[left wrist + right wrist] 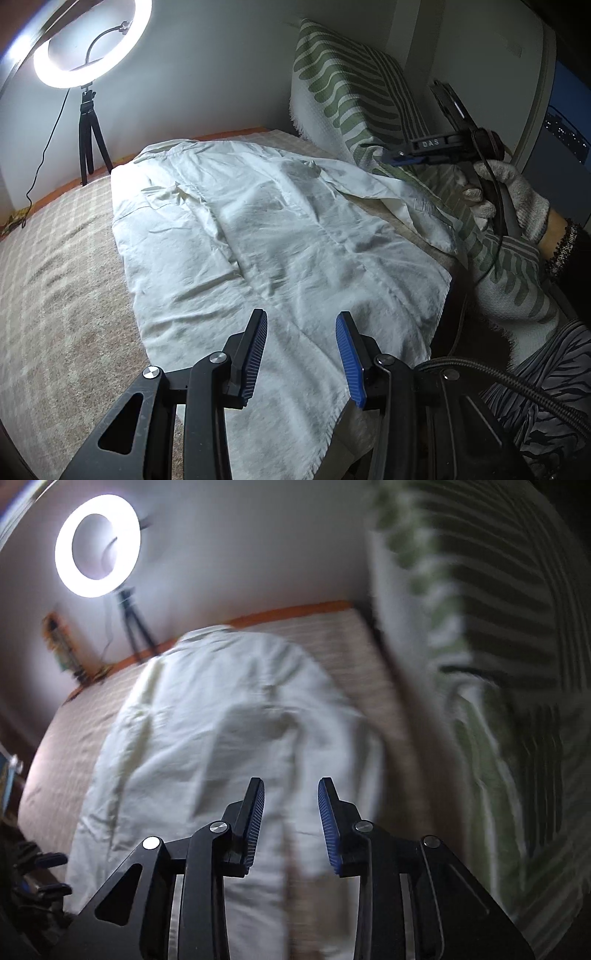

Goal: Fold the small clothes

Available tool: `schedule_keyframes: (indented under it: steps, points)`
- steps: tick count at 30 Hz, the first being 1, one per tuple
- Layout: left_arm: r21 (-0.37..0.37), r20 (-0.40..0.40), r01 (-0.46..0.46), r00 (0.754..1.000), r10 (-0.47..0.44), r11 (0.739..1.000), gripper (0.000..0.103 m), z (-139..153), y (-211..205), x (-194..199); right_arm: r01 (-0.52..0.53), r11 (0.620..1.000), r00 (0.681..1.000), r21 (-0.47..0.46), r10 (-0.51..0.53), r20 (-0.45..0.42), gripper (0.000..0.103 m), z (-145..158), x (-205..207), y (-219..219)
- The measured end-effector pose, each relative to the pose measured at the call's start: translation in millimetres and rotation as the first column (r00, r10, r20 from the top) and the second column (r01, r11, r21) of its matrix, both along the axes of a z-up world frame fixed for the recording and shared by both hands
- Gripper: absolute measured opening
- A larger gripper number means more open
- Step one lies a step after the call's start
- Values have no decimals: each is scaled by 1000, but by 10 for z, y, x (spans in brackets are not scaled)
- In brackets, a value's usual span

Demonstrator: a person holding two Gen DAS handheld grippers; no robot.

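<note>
A white shirt (266,229) lies spread and wrinkled on a beige checked bed cover (62,266), collar at the far end. One sleeve (413,206) trails off to the right onto a green-patterned cloth. My left gripper (302,314) hovers over the shirt's near hem, open, with nothing between its pads. My right gripper (400,155), held by a gloved hand (513,195), sits above that sleeve at the right. In the blurred right wrist view the right gripper (291,781) is open and empty above the shirt (221,720).
A lit ring light (88,48) on a small tripod (90,147) stands against the wall at the far left. A green-and-white patterned cloth (343,85) drapes over a raised surface along the right. A braided cable (498,376) runs at the lower right.
</note>
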State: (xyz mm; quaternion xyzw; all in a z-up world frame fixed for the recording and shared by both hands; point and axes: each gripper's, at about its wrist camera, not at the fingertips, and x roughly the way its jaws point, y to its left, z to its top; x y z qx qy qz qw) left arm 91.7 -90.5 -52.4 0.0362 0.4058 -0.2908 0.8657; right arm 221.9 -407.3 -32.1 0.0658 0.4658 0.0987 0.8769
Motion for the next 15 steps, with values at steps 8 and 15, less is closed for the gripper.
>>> schedule_keyframes:
  steps: [8,15]
  points:
    - [-8,-18,6,1000,-6,1000,50,-21,-113,61,119,990,990,77,-113,-88,39,-295,-194,-789]
    - [-7,-19,28,999,-28,1000,50,-29,-287,70,8,984,998,176,5,-70,58,-339,-353,-723]
